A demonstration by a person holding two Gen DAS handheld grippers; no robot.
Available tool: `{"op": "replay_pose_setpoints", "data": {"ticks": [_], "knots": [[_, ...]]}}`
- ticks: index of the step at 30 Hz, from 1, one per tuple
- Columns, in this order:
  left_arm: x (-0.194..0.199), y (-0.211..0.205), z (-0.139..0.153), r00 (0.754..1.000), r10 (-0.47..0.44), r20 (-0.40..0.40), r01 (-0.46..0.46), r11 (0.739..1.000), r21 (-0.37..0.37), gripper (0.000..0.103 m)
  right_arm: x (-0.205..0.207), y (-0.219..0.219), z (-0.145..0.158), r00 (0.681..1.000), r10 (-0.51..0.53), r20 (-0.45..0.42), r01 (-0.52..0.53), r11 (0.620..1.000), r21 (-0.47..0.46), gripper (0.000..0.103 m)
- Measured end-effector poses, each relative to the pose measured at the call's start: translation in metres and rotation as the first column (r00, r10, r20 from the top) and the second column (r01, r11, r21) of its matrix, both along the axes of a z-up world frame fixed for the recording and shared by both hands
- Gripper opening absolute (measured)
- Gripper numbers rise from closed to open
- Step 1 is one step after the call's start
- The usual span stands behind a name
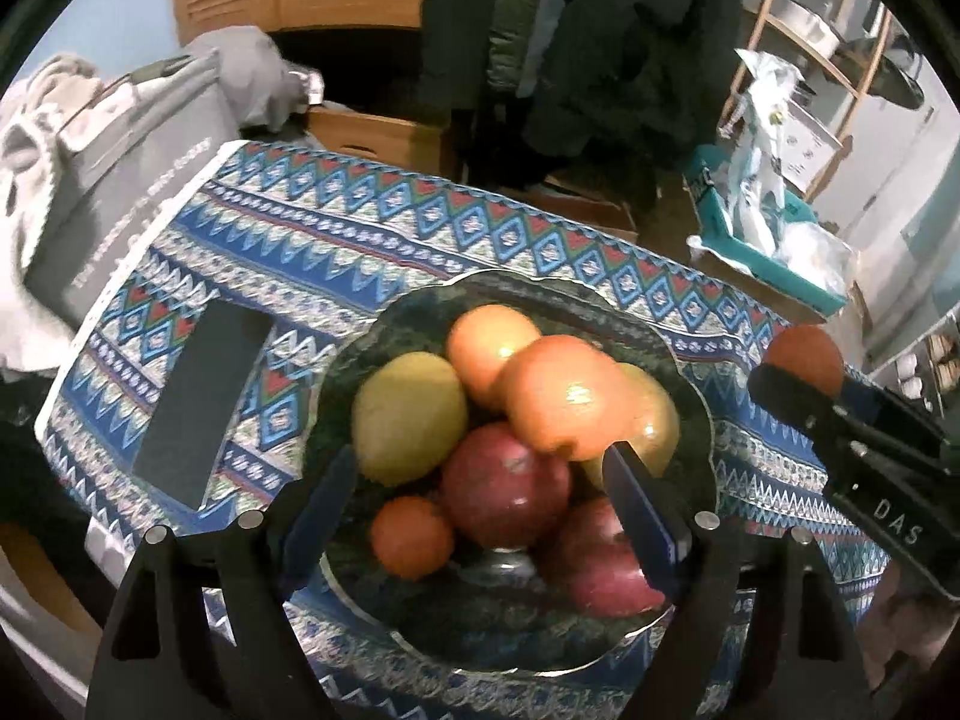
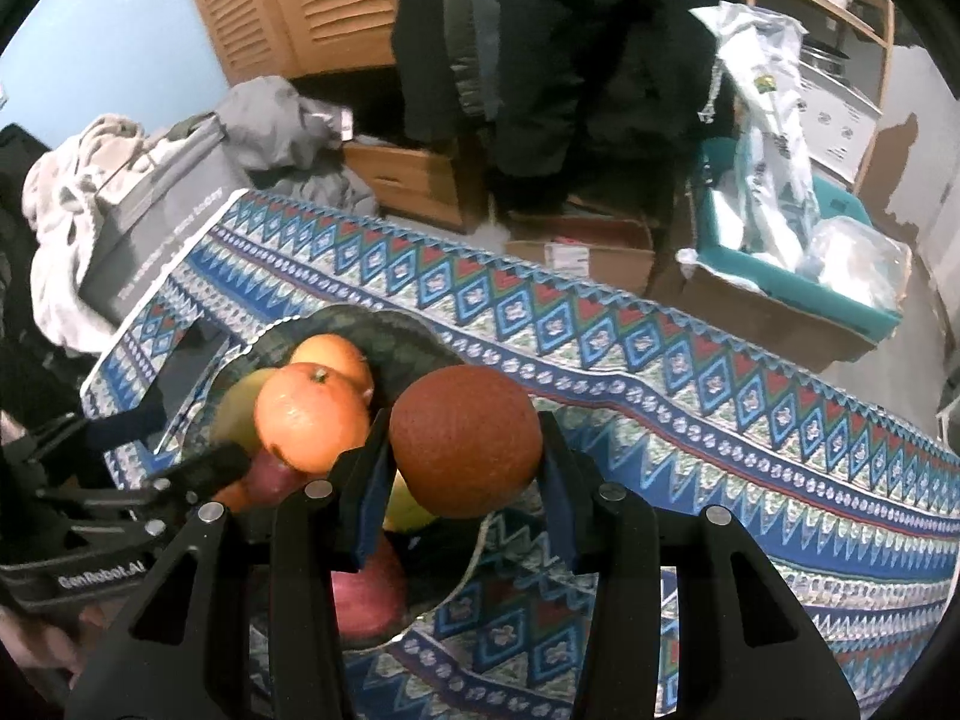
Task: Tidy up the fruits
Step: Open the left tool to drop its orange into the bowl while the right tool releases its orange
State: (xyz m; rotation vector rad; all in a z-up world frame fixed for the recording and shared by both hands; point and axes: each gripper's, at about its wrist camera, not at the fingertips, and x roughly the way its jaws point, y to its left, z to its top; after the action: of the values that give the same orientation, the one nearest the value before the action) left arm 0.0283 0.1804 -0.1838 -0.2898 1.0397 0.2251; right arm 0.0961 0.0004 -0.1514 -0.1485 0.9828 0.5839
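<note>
A dark green glass bowl (image 1: 690,372) sits on the patterned tablecloth and holds oranges (image 1: 564,396), a yellow fruit (image 1: 408,414), red apples (image 1: 504,486) and a small tangerine (image 1: 411,537). My left gripper (image 1: 480,492) is open and empty, hovering just above the fruit. My right gripper (image 2: 462,450) is shut on a dark orange (image 2: 465,438), held above the bowl's right rim (image 2: 414,330). In the left wrist view the right gripper with the dark orange (image 1: 804,357) is at the right.
A black flat rectangle (image 1: 204,402) lies on the tablecloth (image 1: 360,228) left of the bowl. A grey box (image 1: 120,192) with clothes stands past the left edge. Cardboard boxes (image 2: 588,252) and a teal bin (image 2: 798,276) sit beyond the far edge.
</note>
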Motion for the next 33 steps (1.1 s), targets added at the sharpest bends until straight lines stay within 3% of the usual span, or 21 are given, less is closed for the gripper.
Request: {"op": "replay_pose_setpoints", "data": {"ticks": [17,22,33], "knots": [[-0.033,0.041,0.006,0.994,0.109,-0.001,-0.109,0.994,-0.008,0.085,-0.033,0.049,-0.025,0.986,0.135,-0.100,-0.136,0.991,-0.001,0.044],[-0.035,0.041,0.011,0.994,0.106,0.014,-0.105,0.994,-0.008,0.085,-0.035,0.050,-0.024,0.984,0.141,-0.104,-0.139,0.990,0.031,0.059],[-0.036,0.035,0.022,0.995,0.090,0.038,-0.090,0.996,-0.006,0.085,-0.029,0.032,-0.004,0.993,0.093,-0.066,-0.090,0.995,0.050,0.061]]}}
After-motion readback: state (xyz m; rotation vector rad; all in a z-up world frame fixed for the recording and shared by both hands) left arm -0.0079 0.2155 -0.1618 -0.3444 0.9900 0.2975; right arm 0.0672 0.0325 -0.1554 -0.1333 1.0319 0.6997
